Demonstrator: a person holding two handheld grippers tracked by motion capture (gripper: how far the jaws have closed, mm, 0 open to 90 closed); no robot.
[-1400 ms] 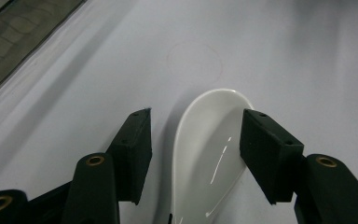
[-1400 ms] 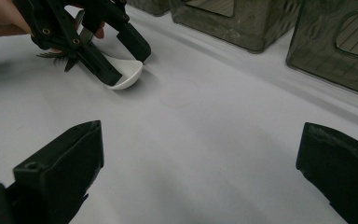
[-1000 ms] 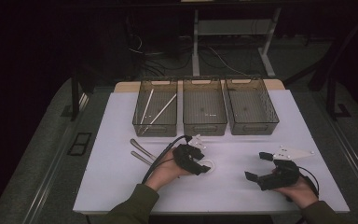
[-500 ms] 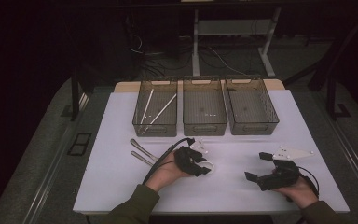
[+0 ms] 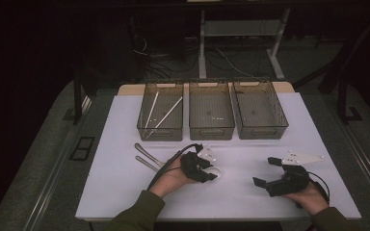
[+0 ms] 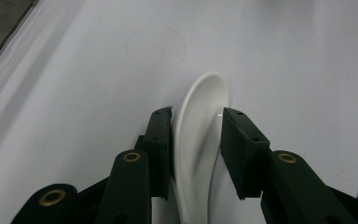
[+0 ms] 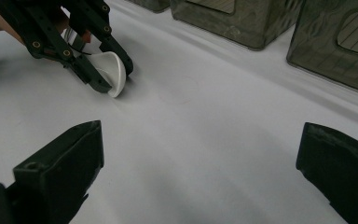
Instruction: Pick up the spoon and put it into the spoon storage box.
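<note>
Spoon (image 6: 199, 140) is pinched across bowl by left gripper (image 6: 196, 116), jaws just closed, at 6 o'clock of middle bin (image 5: 211, 115), likely for sorting. Right gripper (image 7: 200, 154) is held wide, nothing between, parked at 3 o'clock, clear of grasp.

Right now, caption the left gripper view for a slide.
Left tool closing on a white spoon lying on the white table.

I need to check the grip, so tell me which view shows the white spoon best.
The left gripper view: the white spoon fills the middle, clamped between the left gripper jaws. The right gripper view shows its bowl from the side, farther off. The high view shows a small white sliver.
</note>
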